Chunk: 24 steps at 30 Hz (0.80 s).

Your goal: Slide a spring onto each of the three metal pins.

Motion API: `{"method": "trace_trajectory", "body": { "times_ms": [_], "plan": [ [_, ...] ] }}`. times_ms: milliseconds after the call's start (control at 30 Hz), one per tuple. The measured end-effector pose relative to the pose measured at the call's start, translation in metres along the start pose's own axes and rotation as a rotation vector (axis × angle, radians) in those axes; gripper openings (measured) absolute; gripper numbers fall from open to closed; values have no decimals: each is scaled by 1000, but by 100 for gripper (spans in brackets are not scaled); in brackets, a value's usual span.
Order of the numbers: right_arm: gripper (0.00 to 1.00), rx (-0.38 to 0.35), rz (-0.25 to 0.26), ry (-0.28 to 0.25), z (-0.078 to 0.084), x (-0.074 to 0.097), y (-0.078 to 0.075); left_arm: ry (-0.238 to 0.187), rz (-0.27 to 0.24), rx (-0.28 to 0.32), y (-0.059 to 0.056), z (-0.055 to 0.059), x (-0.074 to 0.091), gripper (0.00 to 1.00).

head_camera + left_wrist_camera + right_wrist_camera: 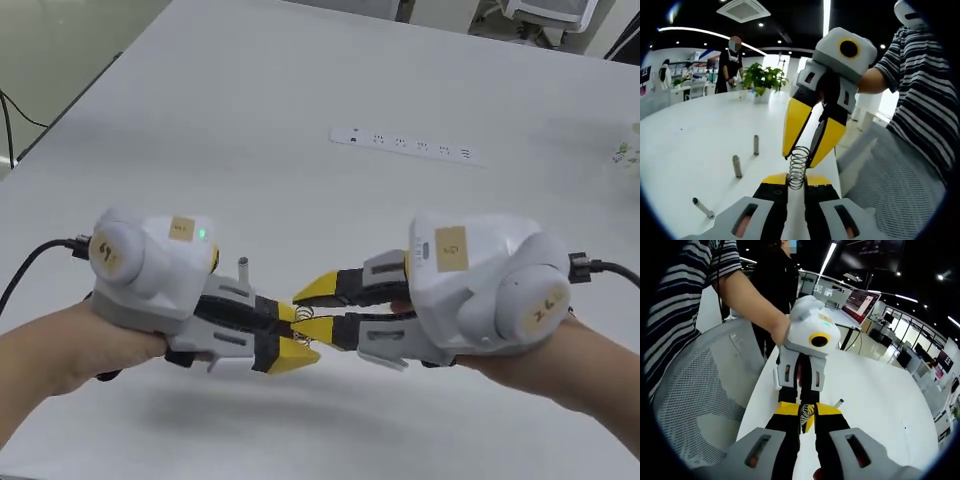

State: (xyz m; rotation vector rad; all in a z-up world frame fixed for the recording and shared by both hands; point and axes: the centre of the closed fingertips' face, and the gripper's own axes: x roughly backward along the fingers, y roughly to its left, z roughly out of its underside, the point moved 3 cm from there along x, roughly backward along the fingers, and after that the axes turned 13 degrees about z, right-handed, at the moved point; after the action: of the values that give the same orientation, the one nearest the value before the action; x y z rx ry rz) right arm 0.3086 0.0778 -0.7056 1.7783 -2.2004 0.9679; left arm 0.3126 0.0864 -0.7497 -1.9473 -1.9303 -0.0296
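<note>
Tongs meet tip to tip above the table (pixel 250 100). The left tongs (pixel 797 179) are squeezed on one end of a spring (pixel 798 167). The right tongs (pixel 800 157) face them with jaws apart, one on each side of the spring's other end. In the head view a pin (pixel 243 268) stands at 11 o'clock from the spring. A power strip (pixel 405 145) lies well off at 1 o'clock.

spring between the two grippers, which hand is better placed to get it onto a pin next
Left, probably. The spring stands in the left gripper's closed jaws, while the right gripper is open around its top.
</note>
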Motion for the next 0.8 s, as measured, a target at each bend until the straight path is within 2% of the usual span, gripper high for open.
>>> {"method": "trace_trajectory", "body": {
  "times_ms": [233, 500, 800],
  "plan": [
    [7, 9, 9, -1, -1, 0, -2, -15, -14, 30, 1, -1, 4, 4],
    [7, 0, 27, 1, 2, -1, 0, -8, -44, 65, 1, 6, 10, 13],
    [7, 9, 46, 11, 3, -1, -2, -5, -89, 66, 2, 10, 21, 20]
  ]
}}
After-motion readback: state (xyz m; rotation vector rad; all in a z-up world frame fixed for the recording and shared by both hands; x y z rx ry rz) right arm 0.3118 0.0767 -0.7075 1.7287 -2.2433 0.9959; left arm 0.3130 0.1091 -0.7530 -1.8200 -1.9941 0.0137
